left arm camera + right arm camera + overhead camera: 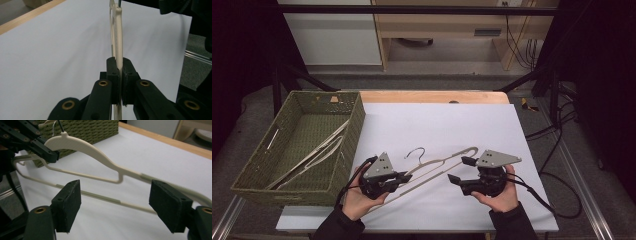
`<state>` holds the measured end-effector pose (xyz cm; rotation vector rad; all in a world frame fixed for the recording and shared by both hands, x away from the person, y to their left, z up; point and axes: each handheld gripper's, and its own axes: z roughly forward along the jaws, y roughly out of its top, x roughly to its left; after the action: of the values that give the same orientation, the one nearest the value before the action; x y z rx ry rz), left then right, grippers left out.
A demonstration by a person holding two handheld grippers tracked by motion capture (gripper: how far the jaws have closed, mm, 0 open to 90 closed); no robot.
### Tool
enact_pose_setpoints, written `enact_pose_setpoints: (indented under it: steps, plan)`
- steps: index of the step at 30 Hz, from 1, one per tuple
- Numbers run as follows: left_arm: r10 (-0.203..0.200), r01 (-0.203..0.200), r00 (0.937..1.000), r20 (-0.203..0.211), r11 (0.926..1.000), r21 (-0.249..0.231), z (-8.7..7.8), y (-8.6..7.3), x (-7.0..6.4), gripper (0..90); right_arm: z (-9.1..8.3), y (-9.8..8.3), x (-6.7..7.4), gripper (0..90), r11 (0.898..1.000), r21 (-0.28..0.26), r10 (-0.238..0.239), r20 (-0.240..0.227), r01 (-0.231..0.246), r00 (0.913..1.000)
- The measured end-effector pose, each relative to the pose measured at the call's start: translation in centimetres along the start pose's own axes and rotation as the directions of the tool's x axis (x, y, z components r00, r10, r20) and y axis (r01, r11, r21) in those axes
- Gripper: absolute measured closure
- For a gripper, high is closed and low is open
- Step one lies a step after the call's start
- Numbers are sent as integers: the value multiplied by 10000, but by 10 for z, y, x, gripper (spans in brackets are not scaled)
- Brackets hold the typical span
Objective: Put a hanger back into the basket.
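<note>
A cream plastic clothes hanger (439, 167) with a dark metal hook (415, 152) is held just above the white board (437, 120) that covers the table, slanted from the near left up to the far right, roughly midway between the two hands. In the left gripper view the hanger's bar (119, 37) is seen pinched tight between the black pads (112, 72), so the left gripper (404, 177) is clamped on the hanger near its shoulder end. The right gripper (458, 170) is found at the hanger's other end with its jaws spread wide; in the right gripper view the pads (68, 203) are seen standing on either side of the hanger (100, 157) without pressing on it, so nothing is gripped there. Each gripper is carried in a hand coming in from the near edge, with dark sleeves (337, 227) showing. Off to the left, a green woven basket (272, 165) is parked at the board's edge, and a few more pale hangers (312, 155) are seen lying inside it. A strip of wooden tabletop (432, 96) is visible past the board's far edge.
</note>
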<state>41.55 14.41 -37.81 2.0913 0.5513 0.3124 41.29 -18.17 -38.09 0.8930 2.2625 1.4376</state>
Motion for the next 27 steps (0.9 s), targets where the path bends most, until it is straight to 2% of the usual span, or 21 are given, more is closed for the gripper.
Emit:
enact_pose_setpoints:
  steps: [4,8,10,11,13,14,15,16,18,19,20,22,23,27]
  plan:
    - [-146,145,9994,-298,9999,-42,-6,3,2,866,-5,-5,-6,201,9999,-108,130,386,-126,9992]
    - [-156,140,9990,-421,9992,-386,-16,11,4,865,-12,-15,-15,193,9977,-196,653,544,-643,9964]
    - [-111,73,9988,-486,9969,-783,-27,19,5,865,-14,-19,-18,193,9966,-233,807,619,-794,9948]
    - [-111,73,9988,-486,9969,-783,-27,19,5,865,-14,-19,-18,193,9966,-233,807,619,-794,9948]
    - [-64,-1,9977,-672,9954,-954,-36,27,6,865,-17,-23,-21,192,9965,-164,835,725,-826,9939]
    - [43,-137,9963,-857,9939,-1098,-46,35,7,865,-19,-26,-24,189,9953,-231,958,819,-942,9920]
    - [43,-137,9963,-857,9939,-1098,-46,35,7,865,-19,-26,-24,189,9953,-231,958,819,-942,9920]
    - [94,-209,9953,-961,9926,-1193,-57,44,9,865,-22,-28,-25,185,9944,-221,1054,887,-1038,9905]
    - [140,-268,9945,-1039,9920,-1235,-62,48,10,865,-23,-29,-26,180,9946,-245,1029,976,-1009,9899]
    - [180,-336,9927,-1189,9909,-1305,-73,55,13,865,-25,-29,-27,175,9940,-321,1073,1041,-1045,9888]
    - [180,-336,9927,-1189,9909,-1305,-73,55,13,865,-25,-29,-27,175,9940,-321,1073,1041,-1045,9888]
    - [143,-364,9884,-1514,9889,-1437,-89,65,22,865,-28,-30,-28,173,9935,-394,1104,1056,-1067,9883]
    - [143,-364,9884,-1514,9889,-1437,-89,65,22,865,-28,-30,-28,173,9935,-394,1104,1056,-1067,9883]
    - [59,-343,9839,-1785,9871,-1562,-110,73,36,865,-31,-30,-30,172,9931,-534,1102,1161,-1046,9871]
